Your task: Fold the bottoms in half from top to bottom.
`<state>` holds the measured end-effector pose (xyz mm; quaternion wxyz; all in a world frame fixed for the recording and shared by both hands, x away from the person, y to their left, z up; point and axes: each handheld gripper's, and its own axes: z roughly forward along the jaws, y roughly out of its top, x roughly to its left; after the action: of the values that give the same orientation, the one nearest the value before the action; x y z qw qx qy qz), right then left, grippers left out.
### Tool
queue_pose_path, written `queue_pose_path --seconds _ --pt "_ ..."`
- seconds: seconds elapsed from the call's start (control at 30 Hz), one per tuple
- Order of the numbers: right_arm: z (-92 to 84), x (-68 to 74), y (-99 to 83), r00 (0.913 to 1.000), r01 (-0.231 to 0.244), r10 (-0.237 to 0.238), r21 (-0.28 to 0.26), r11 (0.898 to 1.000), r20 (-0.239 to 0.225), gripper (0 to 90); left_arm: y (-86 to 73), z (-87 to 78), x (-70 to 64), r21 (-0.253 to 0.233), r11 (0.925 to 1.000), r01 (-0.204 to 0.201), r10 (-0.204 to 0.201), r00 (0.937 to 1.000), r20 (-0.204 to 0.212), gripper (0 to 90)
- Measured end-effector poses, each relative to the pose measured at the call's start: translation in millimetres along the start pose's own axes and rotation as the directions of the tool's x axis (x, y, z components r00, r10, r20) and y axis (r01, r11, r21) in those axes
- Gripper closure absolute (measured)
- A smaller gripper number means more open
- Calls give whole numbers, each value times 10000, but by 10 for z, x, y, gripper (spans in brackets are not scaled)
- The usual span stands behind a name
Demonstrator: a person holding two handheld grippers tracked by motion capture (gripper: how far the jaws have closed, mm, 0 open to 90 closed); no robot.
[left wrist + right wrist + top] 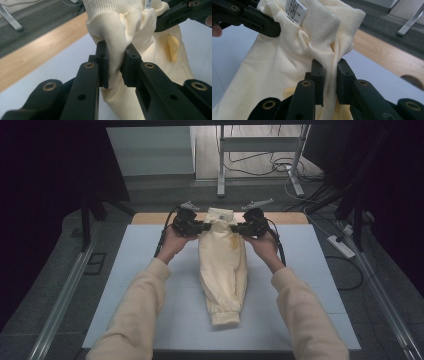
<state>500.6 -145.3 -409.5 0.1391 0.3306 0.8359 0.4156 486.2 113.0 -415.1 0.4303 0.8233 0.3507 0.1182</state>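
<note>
A cream-coloured garment (222,265) lies folded lengthwise down the middle of the pale blue mat (130,270), its ribbed cuff near me and its ribbed collar end at the far side. My left gripper (204,226) is shut on the fabric at the garment's far left edge. In the left gripper view the cloth (117,37) bunches between my left gripper (117,65). My right gripper (236,228) is shut on the far right edge. In the right gripper view the fabric (277,62), with its white label (296,11), is pinched by my right gripper (330,80).
The mat covers a wooden table whose bare edge (150,217) shows at the far side. Beyond it stand a metal frame (260,150) and cables (280,167) on the floor. A power strip (341,245) lies on the floor to the right.
</note>
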Motion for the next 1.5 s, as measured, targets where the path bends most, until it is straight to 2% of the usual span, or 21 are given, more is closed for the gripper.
queue_pose_path --seconds 0.1,0.27,0.43,0.5,0.67,0.77,0.87,1.0,1.23,1.5 --pt "-15 12 5 9998 128 -128 -13 9999 124 783 -13 7 -23 110 9999 -127 127 9999 7 771" --pt "60 0 -122 10000 -41 40 199 9998 53 782 -104 80 -25 298 9995 -62 59 9999 89 771" --pt "86 -25 -124 9999 11 -14 243 9997 117 783 -82 104 0 280 9996 -80 78 10000 50 771" --pt "92 -41 -94 9998 85 -90 255 9996 183 785 -10 89 34 424 9987 -276 278 9996 -47 770" --pt "10 -88 195 9978 230 -210 -307 9993 626 789 269 -58 102 -113 9997 -223 220 9993 -292 771" --pt "-57 -89 306 9952 426 -374 -561 9975 902 790 329 -106 93 -355 9989 -307 295 9990 -334 771" --pt "-73 -88 286 9959 390 -343 -543 9978 838 790 290 -80 77 -247 9989 -400 395 9990 -208 770" --pt "-50 -92 183 9973 232 -198 -467 9986 705 790 212 -27 60 -188 9993 -312 310 9995 -88 769" --pt "-11 -97 70 9977 126 -109 -259 9996 662 790 133 40 26 -78 9995 -295 295 9996 -36 769" --pt "18 -114 21 9980 77 -64 -208 9998 629 789 90 80 15 -34 9995 -303 303 9995 -14 769"
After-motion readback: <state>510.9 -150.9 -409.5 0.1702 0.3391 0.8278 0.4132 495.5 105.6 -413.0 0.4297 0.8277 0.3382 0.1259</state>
